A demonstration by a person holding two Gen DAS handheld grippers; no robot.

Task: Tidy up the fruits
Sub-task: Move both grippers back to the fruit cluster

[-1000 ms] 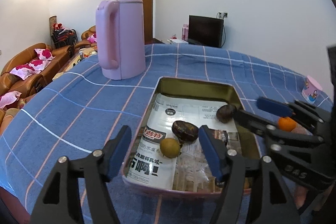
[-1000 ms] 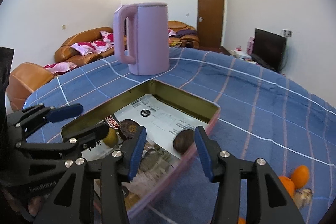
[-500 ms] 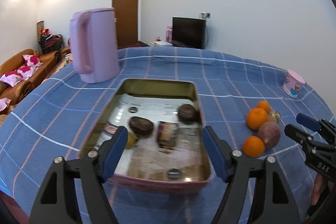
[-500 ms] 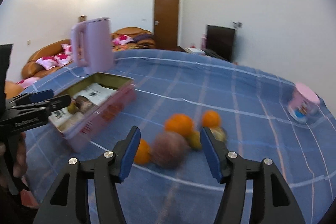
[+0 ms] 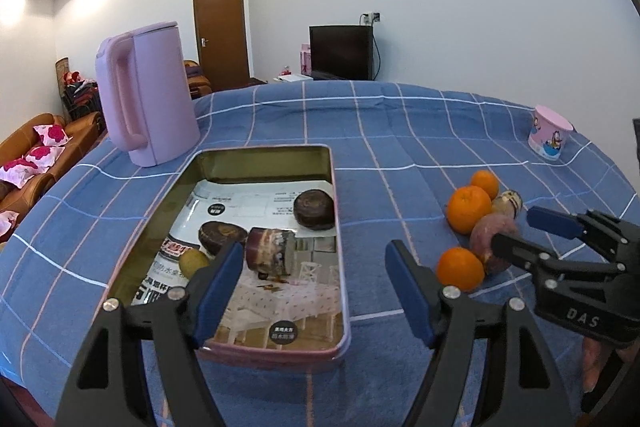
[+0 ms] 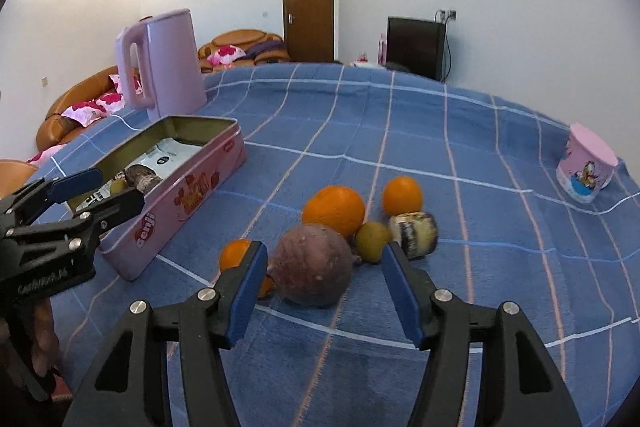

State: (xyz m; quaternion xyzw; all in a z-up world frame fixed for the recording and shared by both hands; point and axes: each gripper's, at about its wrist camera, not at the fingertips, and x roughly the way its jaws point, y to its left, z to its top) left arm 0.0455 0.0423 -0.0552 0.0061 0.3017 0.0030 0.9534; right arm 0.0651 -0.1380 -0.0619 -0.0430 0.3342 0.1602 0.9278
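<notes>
Room: a white-walled living room with ceiling spotlights, a brown door (image 6: pixel 307 11), a dark television (image 5: pixel 341 53) on the far side and orange sofas with pink-flowered cushions to the left.
Table: a round table under a blue checked tablecloth (image 5: pixel 360 131), which carries everything in play.
Kettle: a tall lilac kettle (image 5: pixel 146 93) stands upright just behind the tin's far end.
Tin: a pink rectangular tin (image 6: pixel 192 195), lid off, lined with printed paper, lies left of the loose fruit pile and apart from it.
In the tin: two dark brown round fruits (image 5: pixel 314 209), a small yellow-green fruit (image 5: pixel 193 261) and a brown-and-white cut piece (image 5: pixel 270 253) lie on the paper.
Loose pile: a large dull purple fruit (image 6: pixel 312 269), three oranges (image 6: pixel 334 211), a small green fruit (image 6: pixel 372 235) and a pale, dark-banded piece (image 6: pixel 414 229) huddle together on the cloth, several touching.
Cup: a pink cartoon cup (image 6: pixel 586 169) sits upside down, well apart on the right.
Progress: I judge the job under halfway, with four pieces boxed and six waiting.
Right gripper (image 6: pixel 322 289): its jaws stand moderately apart with the purple fruit between the blue pads; no pad presses on it, so nothing is held.
Left gripper (image 5: pixel 314 283): its jaws are wide and empty, hovering over the tin's near end.
Next: closing on the purple fruit looks like the likely step.
</notes>
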